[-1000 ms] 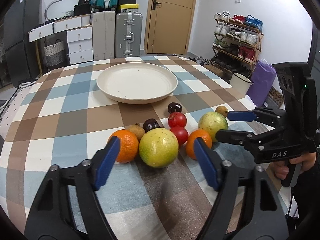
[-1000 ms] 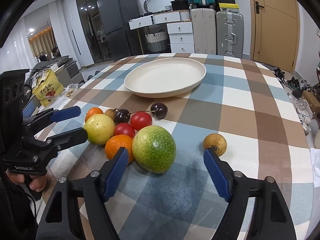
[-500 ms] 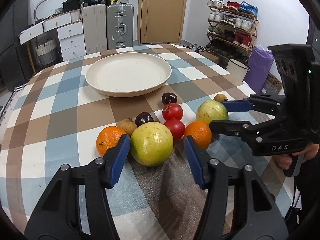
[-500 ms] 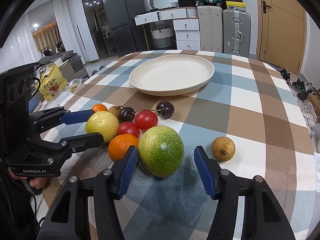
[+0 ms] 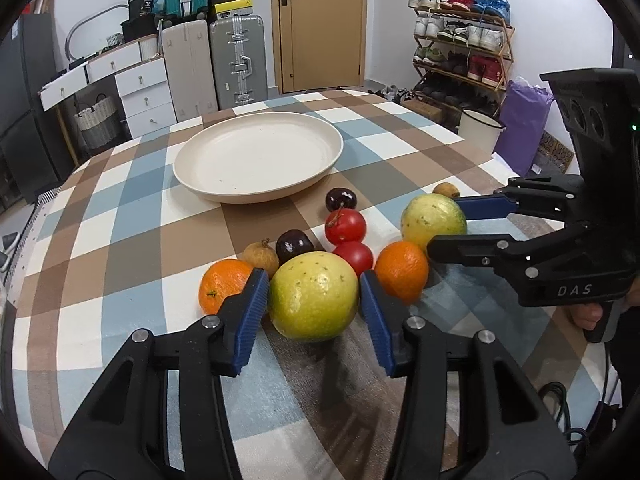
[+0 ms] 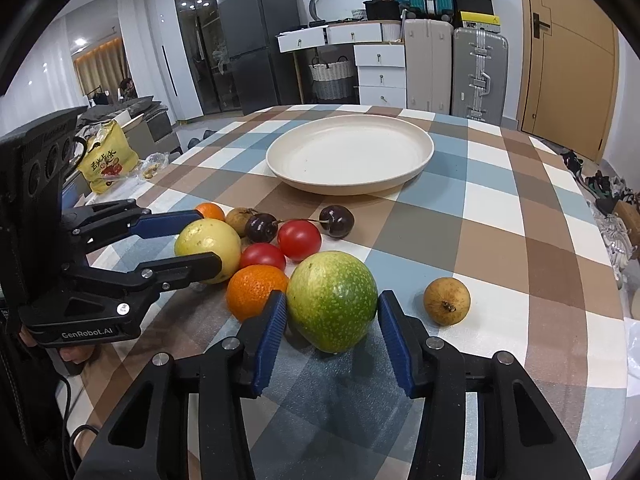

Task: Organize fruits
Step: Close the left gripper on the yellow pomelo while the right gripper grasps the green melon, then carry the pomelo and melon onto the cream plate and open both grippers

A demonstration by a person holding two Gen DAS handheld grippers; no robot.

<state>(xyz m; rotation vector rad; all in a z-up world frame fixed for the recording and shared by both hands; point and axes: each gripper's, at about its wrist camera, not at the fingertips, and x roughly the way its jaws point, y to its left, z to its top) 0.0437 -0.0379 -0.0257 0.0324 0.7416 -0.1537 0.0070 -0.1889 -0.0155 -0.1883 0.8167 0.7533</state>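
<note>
Blue-padded fingers of the left gripper [image 5: 313,309] had closed against a yellow fruit [image 5: 313,295] and those of the right gripper [image 6: 332,327] against a green fruit [image 6: 332,301], both on the table [image 6: 496,224], presumably bound for the empty plate [image 6: 416,162].

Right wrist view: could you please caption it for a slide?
Right gripper closed around a round green speckled fruit before an empty cream plate.

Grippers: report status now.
Left gripper pads against yellow fruit; right gripper pads against green fruit. Both fruits on the table. Plate empty. Oranges crowd both grips.
</note>
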